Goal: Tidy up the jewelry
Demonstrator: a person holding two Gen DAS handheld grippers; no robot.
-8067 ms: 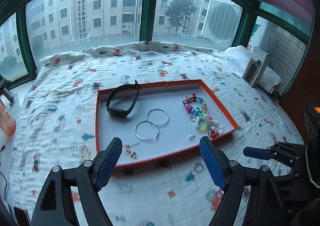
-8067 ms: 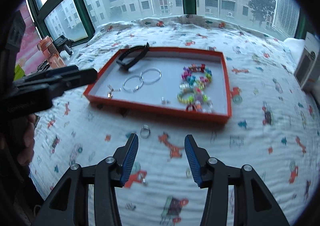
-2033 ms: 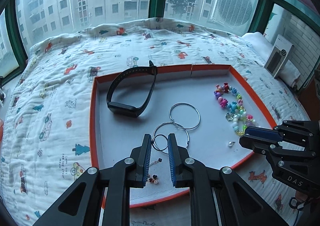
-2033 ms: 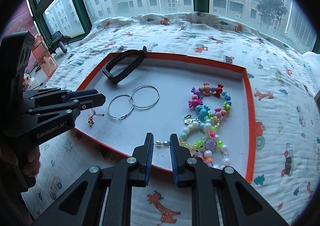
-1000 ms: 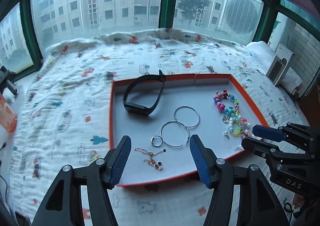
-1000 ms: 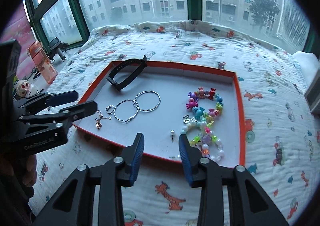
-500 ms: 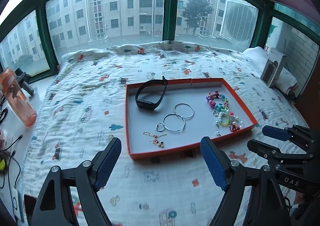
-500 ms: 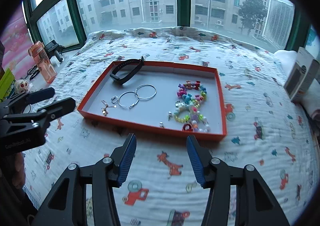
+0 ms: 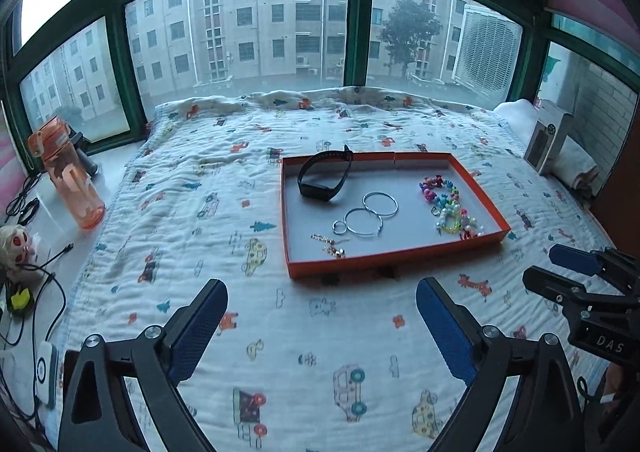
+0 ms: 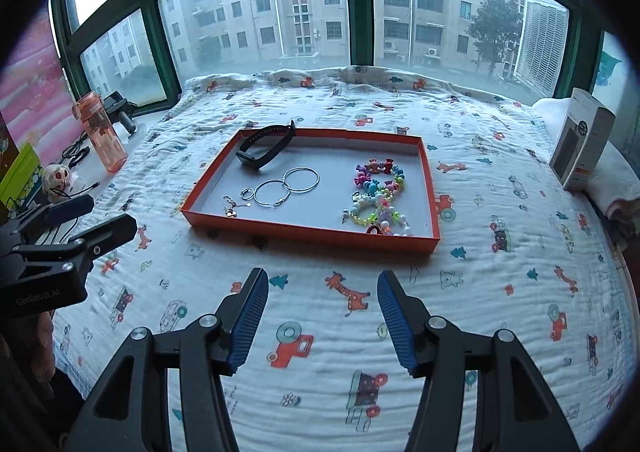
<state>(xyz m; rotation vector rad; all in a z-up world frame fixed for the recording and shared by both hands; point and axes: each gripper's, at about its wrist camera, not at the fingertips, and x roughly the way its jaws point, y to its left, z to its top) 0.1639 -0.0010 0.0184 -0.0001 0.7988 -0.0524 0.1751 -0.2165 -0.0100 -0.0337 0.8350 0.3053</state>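
Both rigs same build: matte black angular finger arms, ribbed blue pads on the inner faces, round silver screws at the pivots, triangular cut-outs in the arm bases. Left gripper (image 9: pixel 322 310) seen from the right wrist camera has "GenRobot.AI" in grey on its side. Right gripper (image 10: pixel 322 300) seen from the left wrist camera has "DAS" lettering on its black body.

Left gripper (image 9: pixel 322 302) is opening, empty, over the quilt (image 9: pixel 192 212); orange tray (image 9: pixel 486 204) of jewelry is lying at one o'clock.
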